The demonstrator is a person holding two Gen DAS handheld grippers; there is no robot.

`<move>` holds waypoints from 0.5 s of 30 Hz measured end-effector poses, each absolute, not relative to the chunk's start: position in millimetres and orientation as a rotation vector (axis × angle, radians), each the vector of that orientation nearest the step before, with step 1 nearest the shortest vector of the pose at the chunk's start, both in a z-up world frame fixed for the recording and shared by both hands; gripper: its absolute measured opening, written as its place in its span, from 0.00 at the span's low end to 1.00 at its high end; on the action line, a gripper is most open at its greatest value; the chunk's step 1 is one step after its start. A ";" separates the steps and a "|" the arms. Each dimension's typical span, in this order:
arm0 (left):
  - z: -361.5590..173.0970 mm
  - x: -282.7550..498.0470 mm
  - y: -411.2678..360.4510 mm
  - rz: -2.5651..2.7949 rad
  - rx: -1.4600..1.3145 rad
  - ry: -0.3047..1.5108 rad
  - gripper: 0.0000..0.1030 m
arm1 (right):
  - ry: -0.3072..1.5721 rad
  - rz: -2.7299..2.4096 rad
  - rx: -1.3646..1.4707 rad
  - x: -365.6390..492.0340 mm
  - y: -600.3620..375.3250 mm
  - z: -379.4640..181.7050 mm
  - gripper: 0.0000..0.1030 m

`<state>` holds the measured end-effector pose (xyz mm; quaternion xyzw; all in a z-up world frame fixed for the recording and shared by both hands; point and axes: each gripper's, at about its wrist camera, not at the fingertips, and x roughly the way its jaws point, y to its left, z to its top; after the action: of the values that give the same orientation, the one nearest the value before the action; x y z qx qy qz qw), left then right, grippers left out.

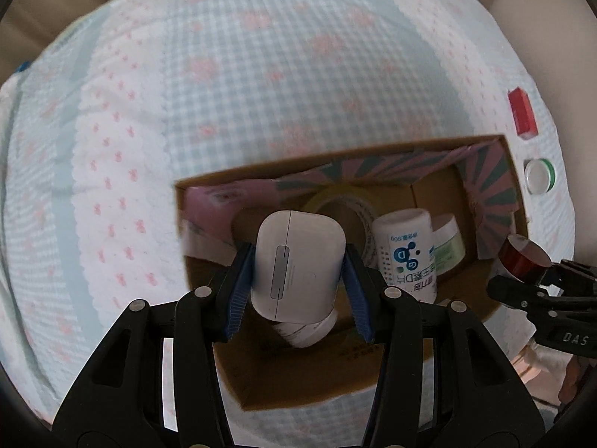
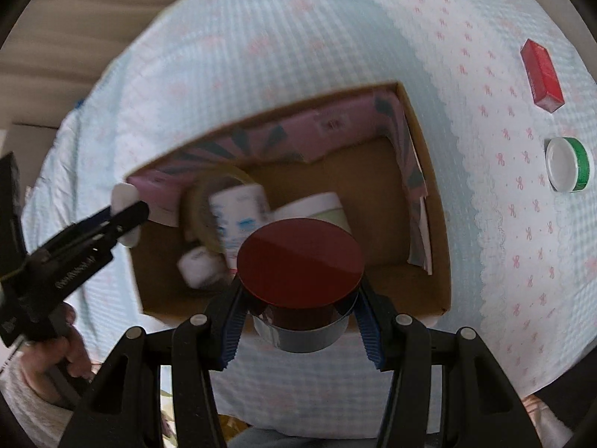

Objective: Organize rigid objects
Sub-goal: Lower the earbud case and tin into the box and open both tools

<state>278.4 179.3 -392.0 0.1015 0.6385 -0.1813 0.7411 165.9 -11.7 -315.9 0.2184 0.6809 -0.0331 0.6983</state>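
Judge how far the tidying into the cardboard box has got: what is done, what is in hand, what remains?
Done: a tape roll, a white bottle and a jar lie in the cardboard box. In hand: the left gripper holds a white case, the right gripper a red-lidded tin. Left: the red box and green-banded jar on the cloth.

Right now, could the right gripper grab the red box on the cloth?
Probably not yet: the right gripper is already shut on the red-lidded jar. The red box lies unobstructed on the cloth, outside the cardboard box.

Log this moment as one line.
left gripper: shut on white case | right gripper: shut on red-lidded tin | both over cardboard box
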 end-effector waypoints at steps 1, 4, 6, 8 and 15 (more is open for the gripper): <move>-397.1 278.5 176.8 -0.404 0.229 1.409 0.42 | 1.530 -0.077 0.478 166.7 -12.1 -321.8 0.48; -408.1 279.2 169.6 -0.419 0.259 1.425 0.42 | 1.557 -0.081 0.478 168.5 -13.2 -336.6 0.48; -412.2 280.5 165.6 -0.432 0.273 1.429 0.42 | 1.568 -0.085 0.485 170.2 -14.7 -343.6 0.48; -411.5 281.9 162.0 -0.467 0.266 1.420 0.43 | 1.584 -0.087 0.474 173.3 -14.5 -348.6 0.48; -397.3 278.5 157.0 -0.523 0.238 1.373 1.00 | 1.628 -0.084 0.411 171.3 -8.9 -358.8 0.55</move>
<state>278.5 157.0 -397.3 0.1082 0.6250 -0.2380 0.7356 171.3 -8.9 -358.8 0.1821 0.7215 -0.0373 0.6669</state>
